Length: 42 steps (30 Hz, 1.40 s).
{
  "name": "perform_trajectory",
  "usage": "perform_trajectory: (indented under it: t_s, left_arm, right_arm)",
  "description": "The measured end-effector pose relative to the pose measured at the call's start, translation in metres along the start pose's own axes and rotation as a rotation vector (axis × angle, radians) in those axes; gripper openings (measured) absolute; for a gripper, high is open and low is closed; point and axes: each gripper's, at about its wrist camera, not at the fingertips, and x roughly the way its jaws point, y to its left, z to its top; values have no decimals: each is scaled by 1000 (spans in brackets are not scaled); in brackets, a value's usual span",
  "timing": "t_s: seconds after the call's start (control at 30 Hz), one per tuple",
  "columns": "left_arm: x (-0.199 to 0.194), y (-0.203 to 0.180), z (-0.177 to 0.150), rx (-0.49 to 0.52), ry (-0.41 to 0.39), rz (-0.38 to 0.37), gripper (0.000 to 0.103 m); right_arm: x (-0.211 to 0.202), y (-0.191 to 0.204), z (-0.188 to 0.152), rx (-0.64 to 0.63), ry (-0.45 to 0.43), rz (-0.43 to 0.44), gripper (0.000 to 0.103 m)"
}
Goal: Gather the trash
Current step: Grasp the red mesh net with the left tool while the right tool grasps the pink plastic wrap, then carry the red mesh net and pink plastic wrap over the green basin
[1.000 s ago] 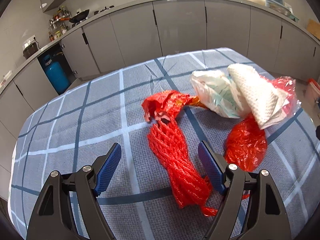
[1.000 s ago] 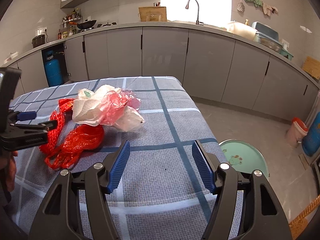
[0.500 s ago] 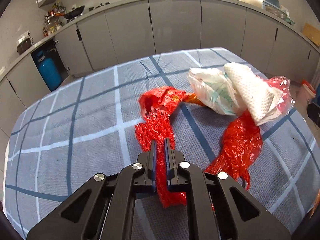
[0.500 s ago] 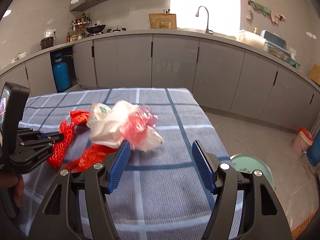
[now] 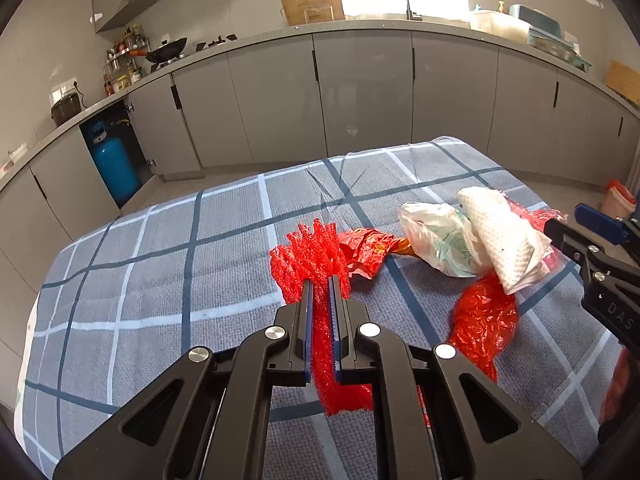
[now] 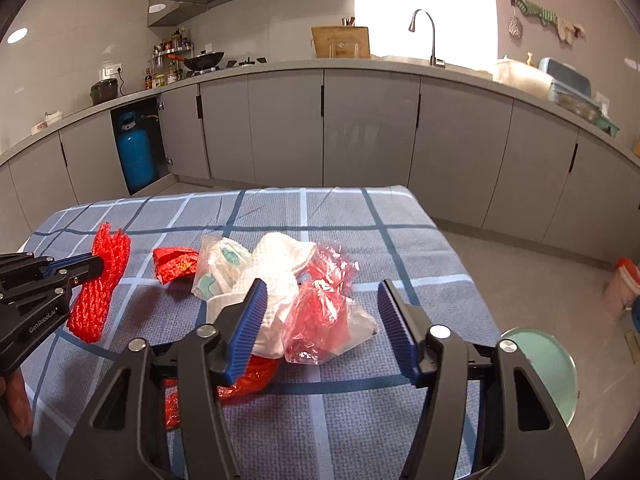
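My left gripper (image 5: 320, 292) is shut on a red mesh net bag (image 5: 312, 256) and holds it lifted above the checked tablecloth (image 5: 160, 280); it also shows in the right wrist view (image 6: 102, 276). My right gripper (image 6: 320, 300) is open, its jaws on either side of a trash pile: a white paper towel (image 6: 280, 264), a clear red plastic wrap (image 6: 324, 304), a white plastic bag (image 6: 218, 268). A red plastic bag (image 5: 484, 320) lies under the pile. A red wrapper (image 6: 174, 264) lies to the left.
The table's right edge drops to the floor, where a round green bin (image 6: 548, 368) stands. Grey kitchen cabinets (image 6: 360, 128) run behind the table, with a blue gas cylinder (image 6: 136, 156) at the left. A small bucket (image 6: 620, 288) stands at far right.
My left gripper closed on the red mesh bag and lifted it off the cloth. My right gripper moved forward and left until its open jaws straddle the trash pile.
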Motion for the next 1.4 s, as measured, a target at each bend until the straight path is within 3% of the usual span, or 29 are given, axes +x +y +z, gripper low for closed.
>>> perform_trajectory:
  t_s: [0.07, 0.1, 0.23, 0.53, 1.4]
  left_arm:
    - [0, 1, 1, 0, -1, -4, 8]
    - [0, 1, 0, 0, -2, -4, 8]
    - [-4, 1, 2, 7, -19, 0, 8]
    - [-25, -8, 15, 18, -76, 8, 8]
    - [-59, -91, 56, 148, -209, -102, 8]
  right_arm:
    - [4, 0, -2, 3, 19, 9, 40]
    - [6, 0, -4, 5, 30, 14, 26]
    - [0, 0, -7, -6, 19, 11, 16]
    - [-30, -7, -5, -6, -48, -19, 14]
    - [-85, -47, -11, 69, -133, -83, 14]
